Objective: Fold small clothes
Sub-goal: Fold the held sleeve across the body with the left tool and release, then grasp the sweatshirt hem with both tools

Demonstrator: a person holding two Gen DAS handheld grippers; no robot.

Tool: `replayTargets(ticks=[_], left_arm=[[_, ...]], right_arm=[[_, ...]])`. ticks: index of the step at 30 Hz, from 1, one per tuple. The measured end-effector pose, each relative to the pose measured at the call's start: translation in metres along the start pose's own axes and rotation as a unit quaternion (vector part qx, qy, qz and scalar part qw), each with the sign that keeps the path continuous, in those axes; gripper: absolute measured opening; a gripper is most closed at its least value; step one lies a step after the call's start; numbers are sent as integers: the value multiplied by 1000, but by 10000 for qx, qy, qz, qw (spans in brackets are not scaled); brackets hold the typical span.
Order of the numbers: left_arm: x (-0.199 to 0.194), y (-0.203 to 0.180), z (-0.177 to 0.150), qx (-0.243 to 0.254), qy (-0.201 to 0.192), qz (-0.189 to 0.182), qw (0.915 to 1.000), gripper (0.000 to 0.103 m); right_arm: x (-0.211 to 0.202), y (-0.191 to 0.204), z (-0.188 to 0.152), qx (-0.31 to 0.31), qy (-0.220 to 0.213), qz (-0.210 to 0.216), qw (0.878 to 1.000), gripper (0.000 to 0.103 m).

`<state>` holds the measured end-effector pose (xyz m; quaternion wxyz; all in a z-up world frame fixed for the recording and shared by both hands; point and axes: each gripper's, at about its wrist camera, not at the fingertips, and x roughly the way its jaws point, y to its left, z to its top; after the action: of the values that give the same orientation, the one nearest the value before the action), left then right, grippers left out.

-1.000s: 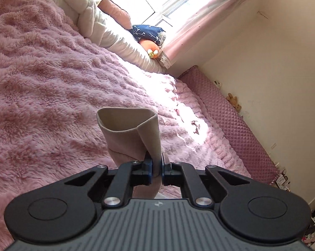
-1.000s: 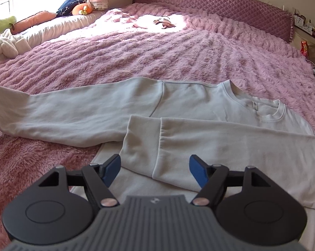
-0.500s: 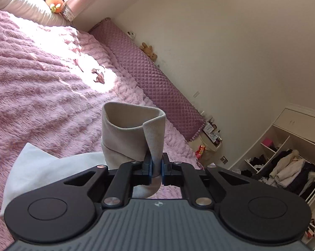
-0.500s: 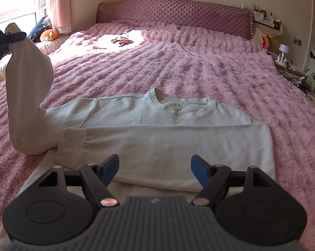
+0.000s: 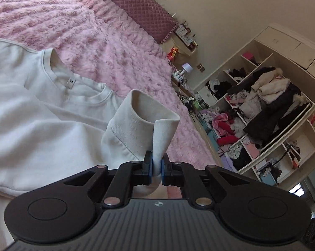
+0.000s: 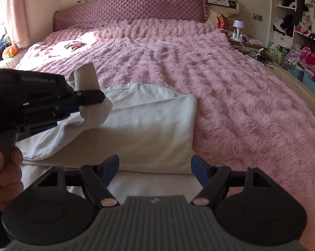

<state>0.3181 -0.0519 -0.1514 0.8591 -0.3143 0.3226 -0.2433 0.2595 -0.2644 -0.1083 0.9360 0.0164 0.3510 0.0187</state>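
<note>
My left tongs [image 5: 156, 168] are pinched on the cuff [image 5: 144, 117] of the white sweatshirt [image 5: 32, 113], holding the sleeve up over the body that lies flat on the pink bed [image 6: 220, 83]. In the right wrist view the lifted sleeve sits at middle left, its length running from the shoulder toward the frame centre. My right tongs [image 6: 155, 167] are spread wide and empty, low in the frame just short of the folded edge. I judge the cuff must cross to the right, so my left hand is nearer.

Both wrist cameras look down close over the bed [image 6: 230, 96], sharing the sweatshirt [image 5: 32, 125] and headboard [image 6: 128, 10].
</note>
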Motion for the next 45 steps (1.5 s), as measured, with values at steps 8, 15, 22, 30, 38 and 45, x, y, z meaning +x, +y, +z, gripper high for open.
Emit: replayTargets(ticks=[8, 15, 22, 30, 38, 45], left_arm=[[23, -9, -39, 484, 1165, 355, 9914, 37], [-66, -16, -16, 1029, 755, 194, 9916, 64], [-140, 47, 19, 927, 259, 1443, 9848, 66], [-191, 101, 38, 1192, 10, 2417, 9630, 66], [-183, 110, 27, 2397, 253, 2998, 9230, 67], [-171, 111, 26, 3614, 614, 3301, 8699, 67]], right_arm=[[6, -41, -3, 521, 52, -244, 9983, 72], [19, -45, 4, 1183, 55, -38, 9930, 71], [40, -14, 11, 659, -65, 348, 9972, 49], [73, 8, 20, -40, -175, 576, 9982, 40], [86, 16, 19, -58, 41, 668, 9977, 0], [79, 14, 23, -56, 65, 701, 9975, 0]])
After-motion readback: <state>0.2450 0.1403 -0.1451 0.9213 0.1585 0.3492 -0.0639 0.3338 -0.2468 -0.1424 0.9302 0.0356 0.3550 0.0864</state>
